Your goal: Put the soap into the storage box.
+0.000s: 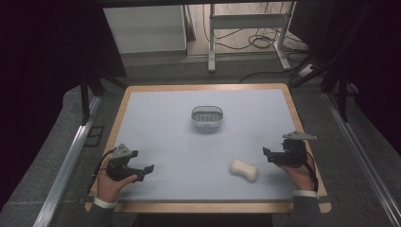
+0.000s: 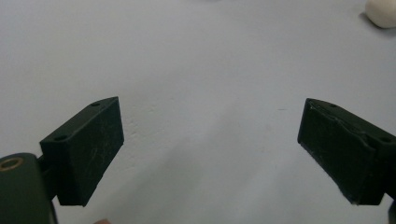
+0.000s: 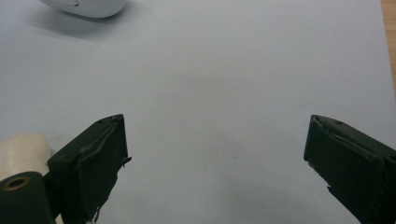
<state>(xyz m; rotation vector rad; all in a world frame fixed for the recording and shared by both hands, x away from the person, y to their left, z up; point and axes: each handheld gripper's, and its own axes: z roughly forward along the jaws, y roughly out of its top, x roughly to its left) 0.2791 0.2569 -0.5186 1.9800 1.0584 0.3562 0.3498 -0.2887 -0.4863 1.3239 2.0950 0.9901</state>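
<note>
Both grippers, left gripper [image 1: 145,171] and right gripper [image 1: 270,154], spread wide, empty; cream soap bar [image 1: 244,170] just beside right's jaws

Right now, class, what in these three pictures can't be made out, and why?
- Dish contents: high view, too small; right gripper view cuts the dish off at the top edge.
- Soap: cut off at the left gripper view's edge; in the right gripper view a jaw hides it.
</note>
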